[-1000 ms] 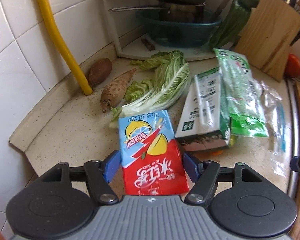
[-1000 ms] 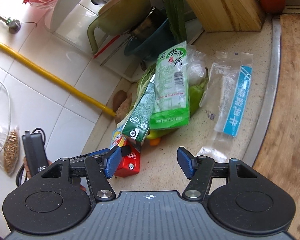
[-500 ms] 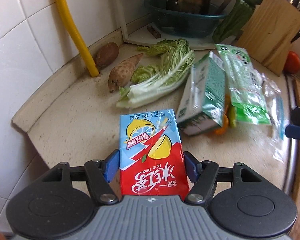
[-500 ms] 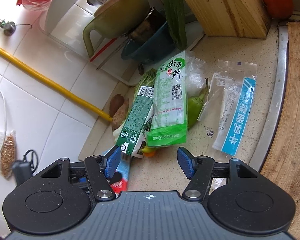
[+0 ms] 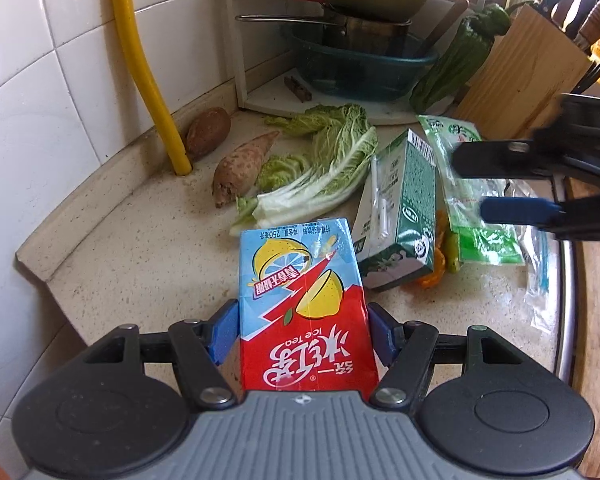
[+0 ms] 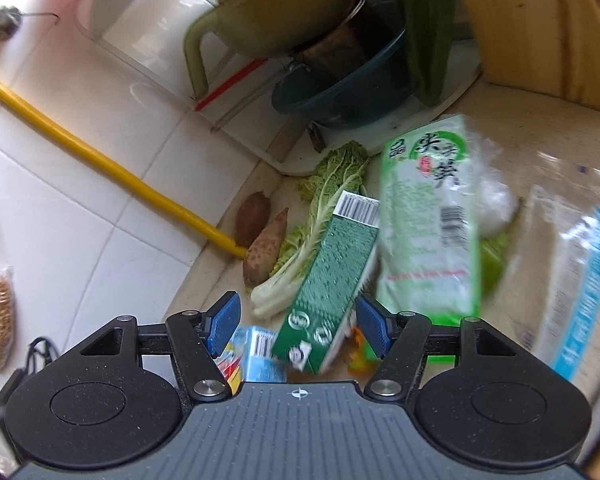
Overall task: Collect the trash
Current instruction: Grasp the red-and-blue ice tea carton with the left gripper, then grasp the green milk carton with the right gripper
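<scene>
My left gripper (image 5: 300,330) is shut on a red and blue iced tea carton (image 5: 304,308), held above the speckled counter (image 5: 148,264). A green carton (image 5: 404,216) lies just beyond it, leaning on a green snack bag (image 5: 472,196) and a clear wrapper with a blue stripe (image 5: 540,264). My right gripper (image 6: 298,324) is open, its blue pads either side of the near end of the green carton (image 6: 332,284), not touching. The iced tea carton (image 6: 256,354) shows low left in the right wrist view. The snack bag (image 6: 428,220) and the wrapper (image 6: 572,276) lie to the right.
Cabbage leaves (image 5: 324,172), two sweet potatoes (image 5: 240,168) and a yellow hose (image 5: 148,80) sit by the tiled wall. A white rack with a teal basin (image 5: 356,64) and pots fills the corner. A wooden knife block (image 5: 528,72) stands right. Orange peel (image 5: 432,276) lies under the green carton.
My left gripper pulled back and lifted with the iced tea carton. My right gripper came down and forward over the green carton, now bracketing its near end.
</scene>
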Demonstrator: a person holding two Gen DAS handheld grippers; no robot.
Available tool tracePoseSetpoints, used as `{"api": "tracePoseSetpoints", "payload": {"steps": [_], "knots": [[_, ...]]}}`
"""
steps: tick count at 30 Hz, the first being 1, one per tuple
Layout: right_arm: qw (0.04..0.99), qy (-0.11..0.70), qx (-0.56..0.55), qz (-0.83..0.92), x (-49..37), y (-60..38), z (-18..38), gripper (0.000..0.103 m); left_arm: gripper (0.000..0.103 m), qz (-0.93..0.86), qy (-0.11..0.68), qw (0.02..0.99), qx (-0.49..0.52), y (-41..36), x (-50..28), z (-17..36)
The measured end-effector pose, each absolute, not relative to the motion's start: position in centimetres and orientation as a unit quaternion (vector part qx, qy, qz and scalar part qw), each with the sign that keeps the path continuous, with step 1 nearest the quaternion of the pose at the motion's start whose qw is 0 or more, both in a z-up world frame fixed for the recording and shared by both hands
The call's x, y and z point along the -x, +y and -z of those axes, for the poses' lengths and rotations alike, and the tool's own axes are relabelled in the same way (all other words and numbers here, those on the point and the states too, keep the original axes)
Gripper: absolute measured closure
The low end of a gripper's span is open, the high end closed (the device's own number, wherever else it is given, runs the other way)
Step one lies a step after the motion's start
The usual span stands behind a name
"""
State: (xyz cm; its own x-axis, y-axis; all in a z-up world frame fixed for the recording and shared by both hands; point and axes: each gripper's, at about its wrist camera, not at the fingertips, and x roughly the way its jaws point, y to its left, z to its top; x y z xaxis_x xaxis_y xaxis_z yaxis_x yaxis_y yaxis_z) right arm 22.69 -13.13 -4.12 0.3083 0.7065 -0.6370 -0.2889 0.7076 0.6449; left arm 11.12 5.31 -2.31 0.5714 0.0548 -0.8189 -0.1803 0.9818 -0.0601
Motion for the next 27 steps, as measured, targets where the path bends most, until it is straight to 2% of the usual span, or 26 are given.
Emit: {"api": "tracePoseSetpoints", "payload": {"steps": [14, 17, 27], "knots": [[0.781, 0.534, -0.177, -0.271, -25.0, -8.6, 7.0, 0.030, 0.039, -0.047, 0.453, 0.885, 0.097, 8.5, -12.4, 3.1], [0.786, 0.534, -0.164, -0.267, -25.6, -8.1, 7.5, 0.038, 0.039, -0.044, 0.454, 0.884, 0.097, 8.6, -12.9, 3.3], [0.764, 0.531, -0.213, -0.298, -24.8, -10.8, 6.3, 0.046, 0.039, -0.038, 0.453, 0.886, 0.094, 8.6, -12.2, 2.5]]}}
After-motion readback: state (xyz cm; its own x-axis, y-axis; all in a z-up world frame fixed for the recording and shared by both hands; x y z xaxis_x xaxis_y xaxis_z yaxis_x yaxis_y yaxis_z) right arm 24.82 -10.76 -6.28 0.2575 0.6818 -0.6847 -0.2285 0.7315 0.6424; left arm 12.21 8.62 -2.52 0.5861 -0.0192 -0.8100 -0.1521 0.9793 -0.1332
